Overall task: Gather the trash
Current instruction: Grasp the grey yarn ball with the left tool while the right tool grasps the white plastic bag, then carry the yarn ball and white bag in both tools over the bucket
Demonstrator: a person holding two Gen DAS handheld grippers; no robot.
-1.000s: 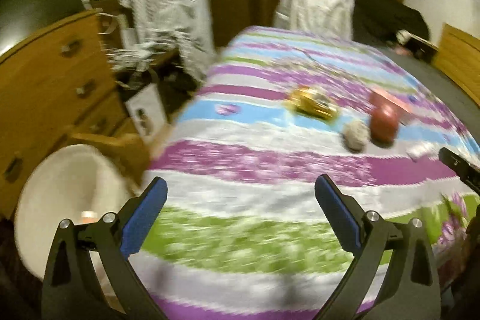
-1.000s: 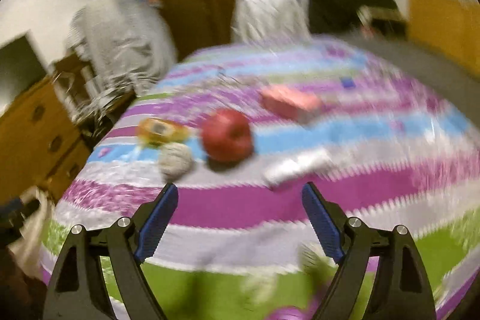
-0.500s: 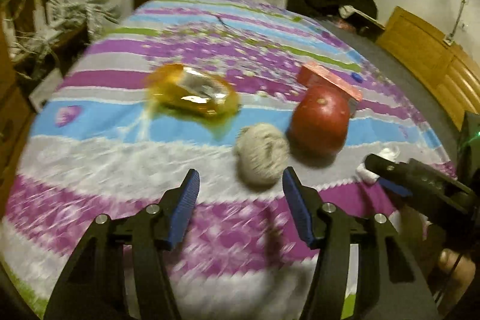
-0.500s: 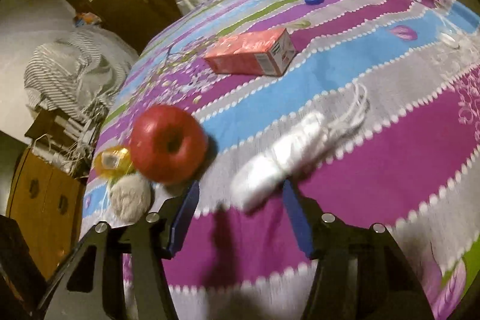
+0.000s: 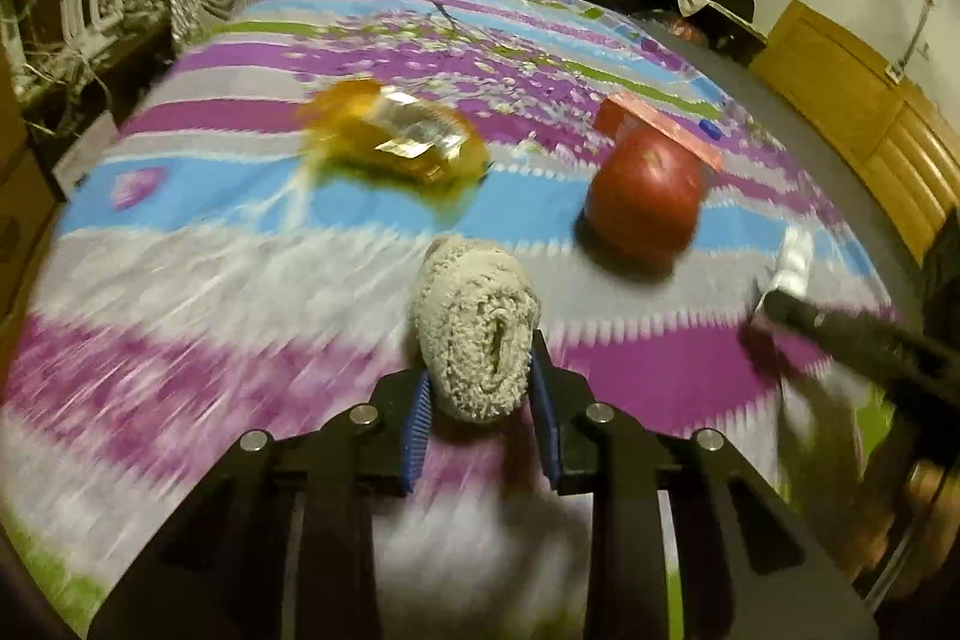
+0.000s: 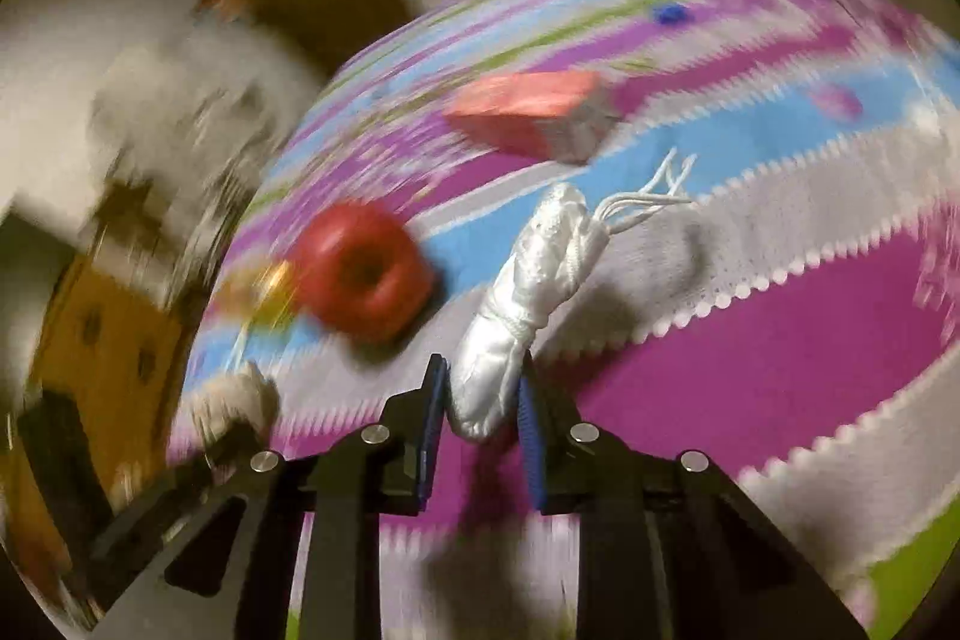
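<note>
Since a second ago, when both grippers were wide open above the striped bedspread (image 5: 180, 280), both have dropped onto targets. Left gripper (image 5: 480, 400) is clamped on the grey rolled sock (image 5: 474, 328), pads pressing both sides. Right gripper (image 6: 477, 412) jaws are closing, pads already against the near end of the white tied bundle (image 6: 528, 304); the rest lies on the bed. So two pickups are underway, lift comes next. Remaining on the bed: yellow wrapper (image 5: 396, 142), red apple (image 5: 642, 202), pink carton (image 6: 534, 112). No readable writing or brand; too blurred.
</note>
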